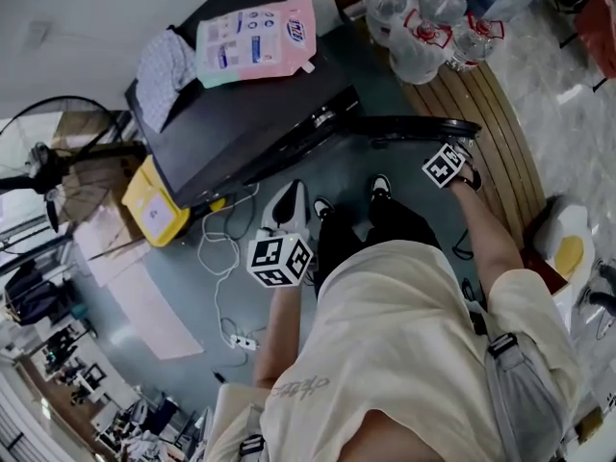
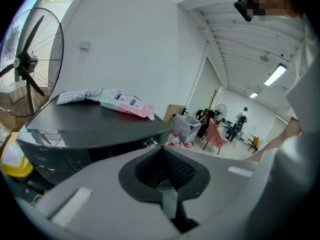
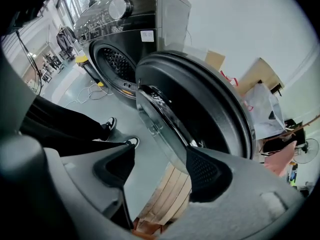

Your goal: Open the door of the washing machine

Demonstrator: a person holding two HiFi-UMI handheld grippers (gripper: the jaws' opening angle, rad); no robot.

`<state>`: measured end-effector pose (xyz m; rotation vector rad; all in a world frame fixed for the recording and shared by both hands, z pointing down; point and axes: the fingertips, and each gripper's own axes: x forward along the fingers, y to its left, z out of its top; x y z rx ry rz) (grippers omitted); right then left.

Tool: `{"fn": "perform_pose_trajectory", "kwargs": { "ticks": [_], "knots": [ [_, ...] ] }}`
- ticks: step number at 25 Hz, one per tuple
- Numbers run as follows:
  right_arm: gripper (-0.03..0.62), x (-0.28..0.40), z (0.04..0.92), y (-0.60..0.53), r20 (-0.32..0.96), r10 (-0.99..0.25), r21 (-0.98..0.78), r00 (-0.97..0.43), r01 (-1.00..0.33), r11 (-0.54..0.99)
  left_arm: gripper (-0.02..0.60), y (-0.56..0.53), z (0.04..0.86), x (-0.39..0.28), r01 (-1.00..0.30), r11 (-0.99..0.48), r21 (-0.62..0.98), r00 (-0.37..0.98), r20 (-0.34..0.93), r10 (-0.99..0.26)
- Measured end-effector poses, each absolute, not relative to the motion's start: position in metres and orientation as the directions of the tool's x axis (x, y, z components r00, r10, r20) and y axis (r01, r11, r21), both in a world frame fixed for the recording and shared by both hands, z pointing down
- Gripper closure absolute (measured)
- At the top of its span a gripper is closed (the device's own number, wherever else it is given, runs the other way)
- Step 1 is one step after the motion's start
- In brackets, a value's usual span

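Observation:
The dark washing machine [image 1: 241, 114] stands with its round door [image 1: 414, 126] swung wide open toward the right. In the right gripper view the drum opening [image 3: 117, 66] is uncovered and the door [image 3: 200, 109] fills the middle. My right gripper [image 3: 160, 166] is open at the door's lower rim, which lies against its right pad [image 3: 205, 171]; nothing is clamped. In the head view this right gripper [image 1: 460, 150] sits at the door's outer edge. My left gripper [image 1: 287, 200] hangs low in front of the machine. Its left gripper [image 2: 162, 159] jaws are shut on nothing.
A pink detergent pouch [image 1: 255, 38] and a cloth [image 1: 164, 70] lie on the machine's top. Water bottles [image 1: 423, 17] and a wooden pallet [image 1: 491, 123] are beside the door. A yellow container [image 1: 154, 205], a fan [image 1: 48, 152] and a cable with power strip [image 1: 231, 335] are left. The person's feet [image 1: 380, 186] stand close.

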<state>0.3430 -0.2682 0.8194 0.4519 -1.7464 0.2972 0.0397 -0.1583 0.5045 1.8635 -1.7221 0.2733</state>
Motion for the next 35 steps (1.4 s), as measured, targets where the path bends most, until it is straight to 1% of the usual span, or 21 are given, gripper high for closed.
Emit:
{"fn": "perform_pose_trajectory", "kwargs": {
  "ticks": [7,14,25,30,35],
  "knots": [
    [0.254,0.342,0.820,-0.292,0.971,-0.161,0.066,-0.175,-0.454,0.888,0.563,-0.150,0.504,0.042,-0.965,0.026,0.260,0.120,0.530,-0.839],
    [0.269,0.343,0.819,-0.295,0.973,-0.157,0.071,-0.171,-0.426,0.902,0.563,-0.146,0.503,0.040,-0.967,0.038,0.252,0.108,0.539,-0.835],
    [0.261,0.343,0.818,-0.290,0.975,-0.149,0.065,-0.167,-0.426,0.902,0.563,-0.143,0.496,0.042,-0.968,0.037,0.249,0.104,0.531,-0.841],
    [0.261,0.331,0.802,-0.289,0.966,-0.179,0.083,-0.185,-0.432,0.898,0.563,-0.132,0.494,0.032,-0.969,0.032,0.245,0.103,0.520,-0.848],
    [0.267,0.313,0.769,-0.276,0.948,-0.221,0.099,-0.229,-0.450,0.888,0.563,-0.123,0.490,0.020,-0.964,0.021,0.263,0.116,0.497,-0.860]
  ]
}}
